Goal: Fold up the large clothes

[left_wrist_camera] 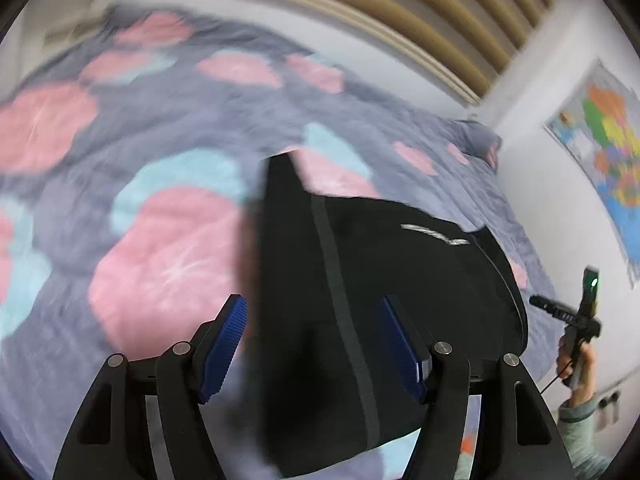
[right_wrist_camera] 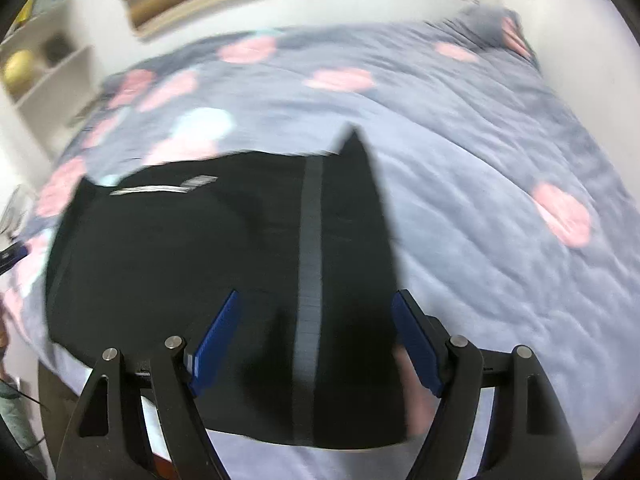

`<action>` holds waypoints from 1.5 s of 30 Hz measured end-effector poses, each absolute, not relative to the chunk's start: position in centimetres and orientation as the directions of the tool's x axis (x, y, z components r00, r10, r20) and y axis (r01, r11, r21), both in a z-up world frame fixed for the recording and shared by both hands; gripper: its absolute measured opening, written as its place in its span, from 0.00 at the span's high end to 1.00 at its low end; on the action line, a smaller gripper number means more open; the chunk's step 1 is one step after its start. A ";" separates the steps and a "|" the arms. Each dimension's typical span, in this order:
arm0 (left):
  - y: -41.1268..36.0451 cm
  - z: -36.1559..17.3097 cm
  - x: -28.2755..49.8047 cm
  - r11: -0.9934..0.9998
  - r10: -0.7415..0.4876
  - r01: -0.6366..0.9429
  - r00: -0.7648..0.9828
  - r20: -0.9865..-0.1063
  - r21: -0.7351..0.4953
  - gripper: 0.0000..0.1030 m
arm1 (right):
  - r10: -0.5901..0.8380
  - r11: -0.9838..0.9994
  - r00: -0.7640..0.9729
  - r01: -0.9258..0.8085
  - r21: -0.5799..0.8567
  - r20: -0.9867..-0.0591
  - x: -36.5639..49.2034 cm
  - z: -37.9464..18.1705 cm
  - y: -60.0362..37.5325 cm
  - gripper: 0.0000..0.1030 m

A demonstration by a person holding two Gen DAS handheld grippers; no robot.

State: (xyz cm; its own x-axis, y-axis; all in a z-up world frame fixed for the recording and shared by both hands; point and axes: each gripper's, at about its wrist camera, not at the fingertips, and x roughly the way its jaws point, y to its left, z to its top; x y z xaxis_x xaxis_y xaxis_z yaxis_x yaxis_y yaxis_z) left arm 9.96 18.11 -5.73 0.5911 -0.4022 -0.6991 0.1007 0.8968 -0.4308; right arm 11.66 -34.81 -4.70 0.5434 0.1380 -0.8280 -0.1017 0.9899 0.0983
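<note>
Both my grippers stand wide open and hold nothing. Between the blue pads of my left gripper point(left_wrist_camera: 314, 344) I see the near part of the black garment point(left_wrist_camera: 352, 300), and my right gripper point(right_wrist_camera: 316, 340) frames the same cloth point(right_wrist_camera: 224, 280) from its other side; whether either set of pads touches the fabric I cannot tell, as the pictures are blurred.

I judge that I am between folds: the garment looks already gathered into a compact dark block, and the next move calls for me to pick a fresh edge or corner, close on it with each gripper and carry it over evenly.

The garment lies on the bedspread point(right_wrist_camera: 500, 168), near the bed's front edge. It is black, with a grey stripe point(right_wrist_camera: 310, 264) running away from me and a small white mark point(right_wrist_camera: 168, 188) toward its far side. One far corner point(right_wrist_camera: 354, 140) pokes up in a point, so the block is not yet flat or square.
</note>
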 end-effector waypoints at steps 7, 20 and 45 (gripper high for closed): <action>7.9 -7.6 11.5 0.953 -0.298 0.124 0.553 -0.778 -0.277 0.32 | 0.149 0.985 0.482 -0.149 0.086 -0.864 12.6 -8.6 -26.7 0.23; 4.5 -11.9 9.7 0.991 -0.114 0.012 0.575 -0.810 -0.131 0.31 | 0.065 0.998 0.508 -0.023 0.062 -0.859 10.8 -10.8 -25.1 0.21; -0.2 1.7 -1.0 0.998 0.057 -0.048 0.773 -0.631 0.032 0.25 | 0.021 0.999 0.750 -0.033 -0.005 -0.661 0.7 2.7 -22.5 0.08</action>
